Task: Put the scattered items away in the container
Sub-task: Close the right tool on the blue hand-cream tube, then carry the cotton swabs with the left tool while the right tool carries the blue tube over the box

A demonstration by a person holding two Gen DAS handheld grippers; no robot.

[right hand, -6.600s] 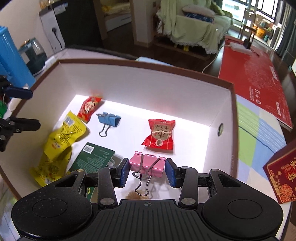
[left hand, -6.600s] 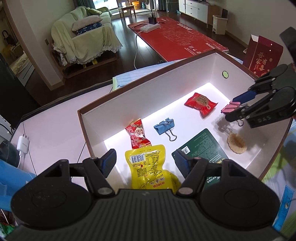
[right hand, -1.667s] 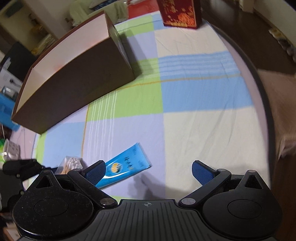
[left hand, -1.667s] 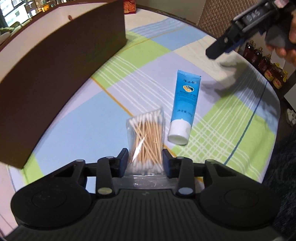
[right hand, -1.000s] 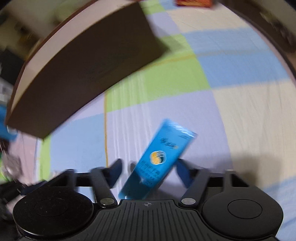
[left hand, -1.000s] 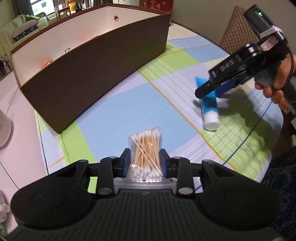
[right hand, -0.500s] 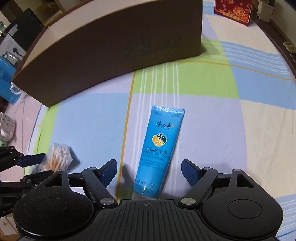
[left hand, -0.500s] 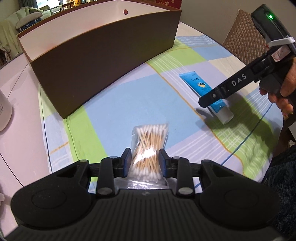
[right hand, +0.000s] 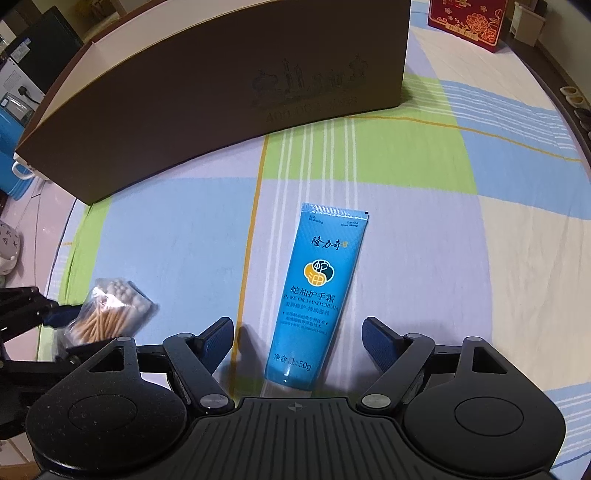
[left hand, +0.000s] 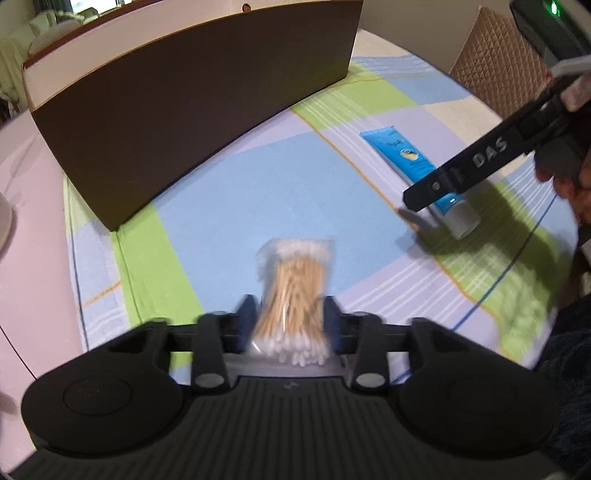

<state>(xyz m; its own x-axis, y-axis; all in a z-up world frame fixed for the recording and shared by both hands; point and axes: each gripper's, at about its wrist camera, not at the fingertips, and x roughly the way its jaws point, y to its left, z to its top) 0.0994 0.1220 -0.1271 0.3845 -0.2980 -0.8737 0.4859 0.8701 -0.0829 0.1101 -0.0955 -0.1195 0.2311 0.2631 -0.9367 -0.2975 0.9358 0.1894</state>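
Note:
My left gripper (left hand: 290, 319) is shut on a clear bag of cotton swabs (left hand: 293, 291), lifted above the checked cloth; the same bag of cotton swabs (right hand: 105, 314) shows at the lower left of the right wrist view. A blue hand cream tube (right hand: 317, 291) lies flat on the cloth, cap end toward me, between the wide-apart fingers of my open right gripper (right hand: 301, 341). In the left wrist view the hand cream tube (left hand: 410, 162) lies partly behind the right gripper's finger (left hand: 472, 166). The brown box (right hand: 207, 92) stands beyond, its inside hidden.
A red gift box (right hand: 467, 18) stands at the far right of the table. A blue jug (right hand: 11, 147) is left of the brown box. A quilted chair back (left hand: 495, 77) and a person's hand (left hand: 569, 177) are at the right.
My left gripper has lifted the swab bag and drawn closer to the box. My right gripper has come lower over the tube, its fingers now on either side of the tube's cap end.

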